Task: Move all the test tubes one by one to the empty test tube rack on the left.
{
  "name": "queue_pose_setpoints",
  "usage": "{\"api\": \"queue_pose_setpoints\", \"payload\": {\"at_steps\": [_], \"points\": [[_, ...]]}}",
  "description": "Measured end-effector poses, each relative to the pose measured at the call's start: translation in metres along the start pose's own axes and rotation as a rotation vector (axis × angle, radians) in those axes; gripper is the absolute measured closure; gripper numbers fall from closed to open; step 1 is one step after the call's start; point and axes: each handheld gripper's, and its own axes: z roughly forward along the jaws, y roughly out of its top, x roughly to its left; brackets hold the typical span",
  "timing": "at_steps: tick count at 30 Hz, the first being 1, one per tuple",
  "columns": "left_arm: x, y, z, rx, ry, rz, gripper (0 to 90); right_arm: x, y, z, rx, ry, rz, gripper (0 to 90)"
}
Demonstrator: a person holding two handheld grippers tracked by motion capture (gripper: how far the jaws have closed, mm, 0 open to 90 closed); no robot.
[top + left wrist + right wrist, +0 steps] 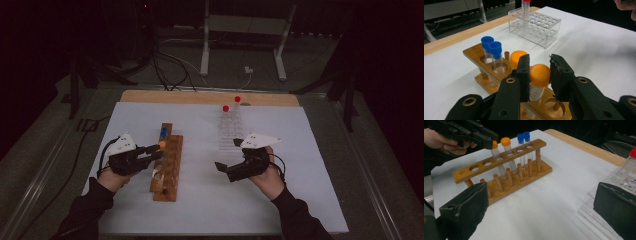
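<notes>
Standing in wooden rack [499, 72]: two blue-capped tubes [495, 53], two orange-capped tubes [539, 80].

two blue-capped tubes [491, 46] stand just past the jaws' left side. a clear plastic rack [536, 26] sits well beyond the jaws, holding a red-capped tube [526, 10]. under the jaws lies a white sheet [594, 50] over a wooden tabletop [446, 42].

White-covered table [280, 200], wooden rack [169, 165], clear rack [231, 131]
</notes>
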Motion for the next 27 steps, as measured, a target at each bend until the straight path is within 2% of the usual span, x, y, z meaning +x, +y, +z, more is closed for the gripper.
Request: {"api": "queue_pose_setpoints", "payload": {"at_steps": [7, 10, 14, 18, 24, 27], "points": [[0.0, -0.001, 0.0, 0.006, -0.023, -0.016, 69.2, 0.0, 0.001, -0.001, -0.003, 0.0, -0.001, 0.0], [-0.003, -0.001, -0.002, 0.001, -0.039, -0.008, 54.7, -0.001, 0.001, -0.002, -0.008, -0.003, 0.0, 0.0], [-0.01, 0.001, -0.007, -0.017, -0.03, 0.011, 35.5, -0.004, 0.002, -0.003, -0.024, -0.023, 0.001, 0.0], [-0.011, 0.002, -0.014, -0.037, -0.034, -0.005, 17.5, -0.009, 0.005, -0.004, -0.031, -0.045, -0.006, 0.0], [-0.01, -0.001, -0.023, -0.058, -0.052, -0.027, 2.6, -0.023, 0.015, 0.0, -0.042, -0.063, -0.008, 0.0], [-0.01, -0.003, -0.025, -0.073, -0.036, -0.033, 2.5, -0.033, 0.019, 0.005, -0.046, -0.063, 0.005, 0.0]]}}
